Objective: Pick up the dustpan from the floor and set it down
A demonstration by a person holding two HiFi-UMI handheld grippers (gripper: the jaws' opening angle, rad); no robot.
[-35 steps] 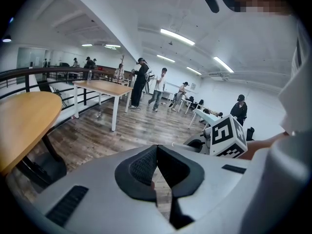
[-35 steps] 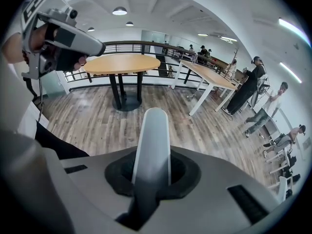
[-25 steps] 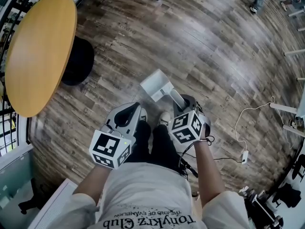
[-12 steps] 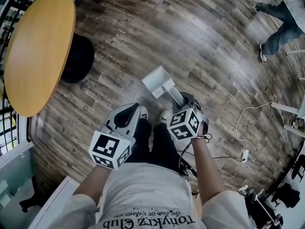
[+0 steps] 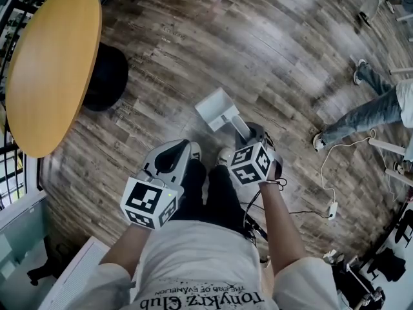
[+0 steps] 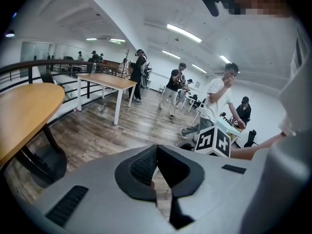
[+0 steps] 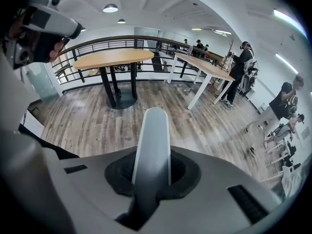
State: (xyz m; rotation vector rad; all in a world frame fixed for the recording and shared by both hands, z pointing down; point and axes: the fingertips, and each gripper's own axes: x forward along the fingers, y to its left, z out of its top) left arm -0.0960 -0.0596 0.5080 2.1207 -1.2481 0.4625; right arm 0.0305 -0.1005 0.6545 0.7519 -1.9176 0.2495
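The white dustpan (image 5: 216, 108) hangs by its long handle (image 5: 240, 129) just ahead of the person's feet, pan end lowest and close to the wooden floor; whether it touches the floor I cannot tell. My right gripper (image 5: 248, 136) is shut on that handle. In the right gripper view the handle (image 7: 151, 145) runs straight up between the black pads (image 7: 181, 172) of the right gripper (image 7: 152, 174). My left gripper (image 5: 169, 157) hovers beside the left leg, shut and holding nothing; in its own view the left gripper (image 6: 157, 169) has its jaws pressed together.
A round wooden table (image 5: 51, 70) with a black base (image 5: 106, 79) stands to the left. A passer-by's legs (image 5: 361, 118) cross the floor at the right. A white cable with a plug block (image 5: 331, 210) lies near the right. Rectangular tables (image 7: 204, 67) and railings stand further off.
My right gripper and the dustpan have sunk a little toward the floor. A passer-by has walked in along the right side. The left gripper has stayed put.
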